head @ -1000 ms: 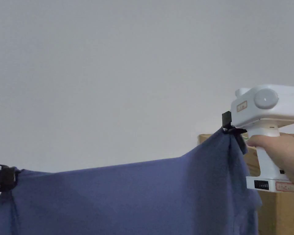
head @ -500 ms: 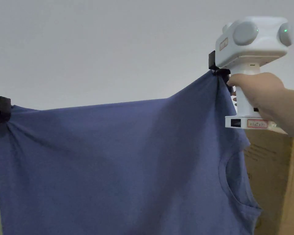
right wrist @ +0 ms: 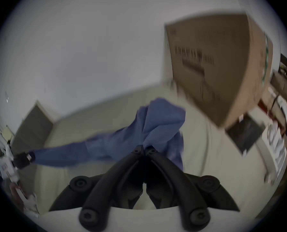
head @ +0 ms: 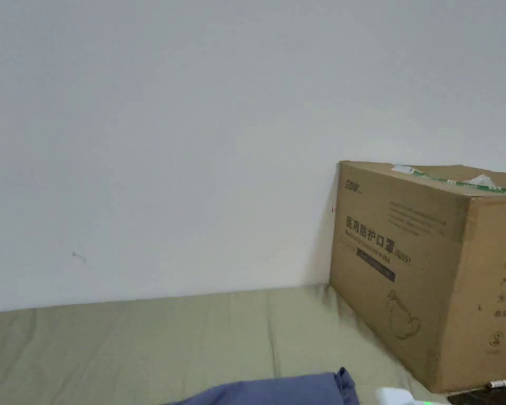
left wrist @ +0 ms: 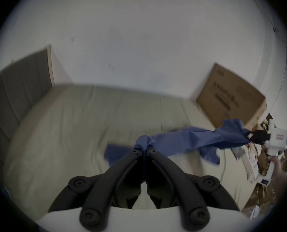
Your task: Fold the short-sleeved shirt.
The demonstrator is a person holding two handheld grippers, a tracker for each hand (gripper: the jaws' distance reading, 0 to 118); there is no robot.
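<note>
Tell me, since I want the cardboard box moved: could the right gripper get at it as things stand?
Probably not yet: the right gripper is shut on the blue shirt. The cardboard box stands close by, nothing between, but the jaws are occupied.

This looks like a bedroom in a home, doubling as storage space. A bed [left wrist: 82,128] with a plain pale green sheet runs along a bare white wall [head: 194,132], and a padded grey headboard [left wrist: 20,85] stands at its left end, as the left gripper view shows. A large brown cardboard box [head: 431,274] sits on the bed's far right corner, pushed against the wall. Beyond the bed's right edge, the right gripper view shows a blurred heap of cartons and papers [right wrist: 280,121], too smeared to tell apart. A thin cable [left wrist: 280,78] runs down the wall above that clutter.
</note>
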